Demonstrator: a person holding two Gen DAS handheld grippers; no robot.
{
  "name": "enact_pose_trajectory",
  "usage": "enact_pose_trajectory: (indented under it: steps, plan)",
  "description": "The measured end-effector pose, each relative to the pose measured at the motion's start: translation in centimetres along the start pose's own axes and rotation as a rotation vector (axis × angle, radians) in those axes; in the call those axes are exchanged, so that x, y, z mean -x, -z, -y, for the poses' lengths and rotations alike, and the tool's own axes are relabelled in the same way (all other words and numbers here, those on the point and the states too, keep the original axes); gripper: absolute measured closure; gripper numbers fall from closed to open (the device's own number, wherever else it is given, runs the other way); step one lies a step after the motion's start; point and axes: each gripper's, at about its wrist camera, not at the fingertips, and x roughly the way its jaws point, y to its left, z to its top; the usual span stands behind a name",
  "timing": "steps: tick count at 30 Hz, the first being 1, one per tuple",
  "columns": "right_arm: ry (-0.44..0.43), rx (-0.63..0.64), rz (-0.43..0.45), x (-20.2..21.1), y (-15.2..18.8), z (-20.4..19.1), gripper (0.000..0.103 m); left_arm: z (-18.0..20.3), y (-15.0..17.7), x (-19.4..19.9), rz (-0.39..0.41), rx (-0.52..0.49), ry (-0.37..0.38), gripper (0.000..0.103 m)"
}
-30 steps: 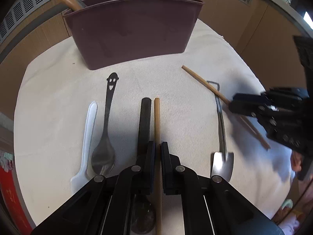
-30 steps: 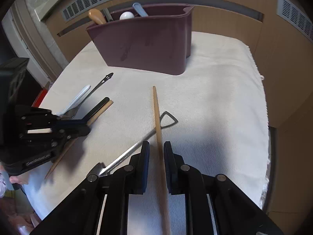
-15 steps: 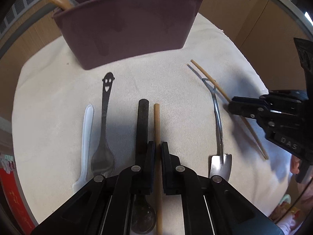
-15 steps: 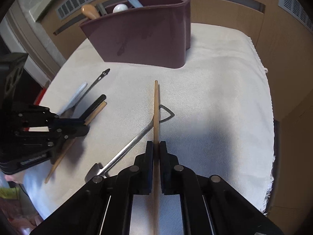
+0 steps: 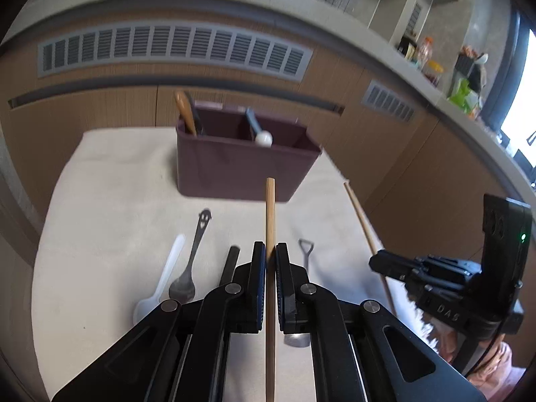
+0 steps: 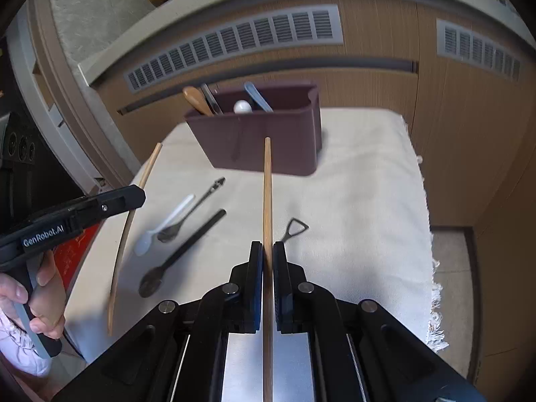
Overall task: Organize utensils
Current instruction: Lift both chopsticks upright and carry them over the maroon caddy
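Observation:
My left gripper (image 5: 270, 251) is shut on a wooden chopstick (image 5: 270, 211) and holds it in the air, pointing at the maroon utensil holder (image 5: 241, 171). My right gripper (image 6: 267, 251) is shut on the second wooden chopstick (image 6: 267, 181), also lifted and pointing at the holder (image 6: 268, 144). On the cloth lie a white plastic spoon (image 5: 160, 281), a smiley-handled metal spoon (image 5: 191, 268), a black spoon (image 6: 181, 254) and a small metal shovel-shaped spoon (image 6: 294, 229). The holder contains a wooden-handled utensil (image 6: 197, 100), a blue handle and a white spoon.
A cream cloth (image 6: 361, 201) covers the small table, with a fringed edge at the right. Wooden cabinet fronts with vents (image 6: 234, 47) stand behind the holder. The right gripper body (image 5: 445, 288) shows at the right of the left wrist view.
Both grippers rose from the cloth, each lifting its chopstick, and tilted up toward the holder. The right gripper closed on its chopstick during the earlier frames.

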Motion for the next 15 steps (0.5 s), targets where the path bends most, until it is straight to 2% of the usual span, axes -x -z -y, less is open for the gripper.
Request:
enact_pose_trajectory:
  steps: [7, 15]
  plan:
    - [-0.004, 0.056, 0.154, 4.3, -2.7, -2.8, 0.097, 2.0, -3.6, 5.4, 0.195, -0.033, 0.052, 0.097]
    - [0.026, 0.166, 0.504, 12.2, -11.3, -6.0, 0.097, 5.0, -12.6, 11.0, 0.505, -0.125, 0.092, 0.097]
